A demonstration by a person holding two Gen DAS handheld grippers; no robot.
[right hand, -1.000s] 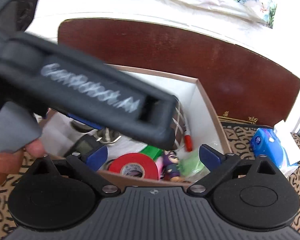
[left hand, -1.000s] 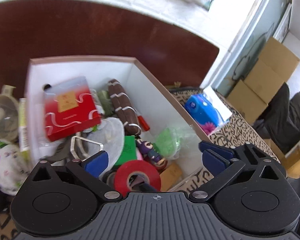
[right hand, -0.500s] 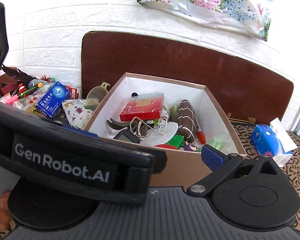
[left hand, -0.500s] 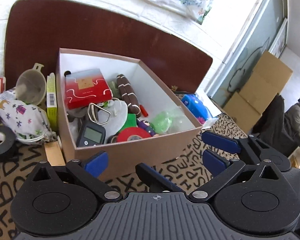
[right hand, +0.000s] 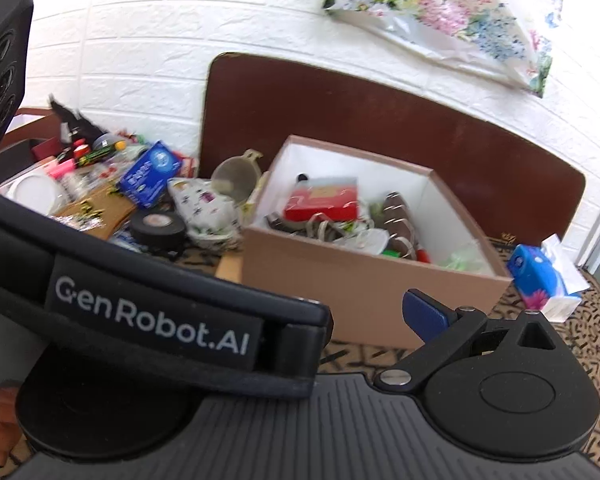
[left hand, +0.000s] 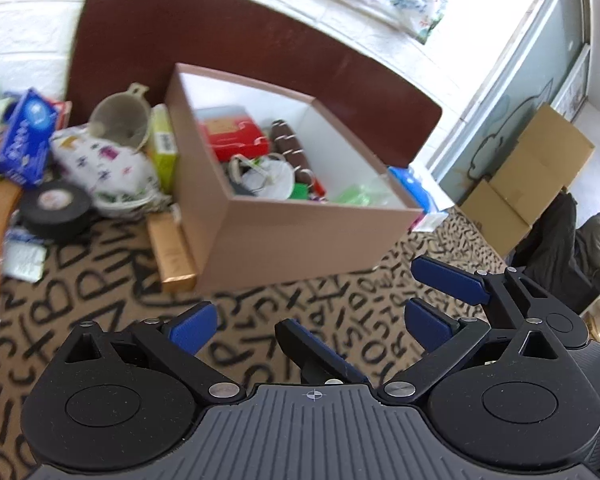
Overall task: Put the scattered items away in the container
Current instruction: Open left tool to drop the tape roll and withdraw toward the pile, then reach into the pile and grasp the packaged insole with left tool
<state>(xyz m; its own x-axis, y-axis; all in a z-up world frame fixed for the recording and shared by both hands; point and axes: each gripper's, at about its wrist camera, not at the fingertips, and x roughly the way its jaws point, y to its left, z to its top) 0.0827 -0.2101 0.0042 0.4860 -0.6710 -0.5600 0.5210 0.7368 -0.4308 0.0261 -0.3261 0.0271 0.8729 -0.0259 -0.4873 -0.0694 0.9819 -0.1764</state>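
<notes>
White brick wall at my 12, dark brown board against it, cardboard boxes by glass door at 2, daylight.

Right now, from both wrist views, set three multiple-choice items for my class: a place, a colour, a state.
1. Where is the black tape roll relative to the cardboard box? A inside it; B on the mat beside it; C on top of it.
2. What colour is the flat carton in the box? A red; B yellow; C purple.
3. The left gripper is: A shut on tape; B shut on a cup; C open, empty.
Key: B, it lies outside the wall; A, plainly red; C, fingers apart, gripping nothing.
</notes>
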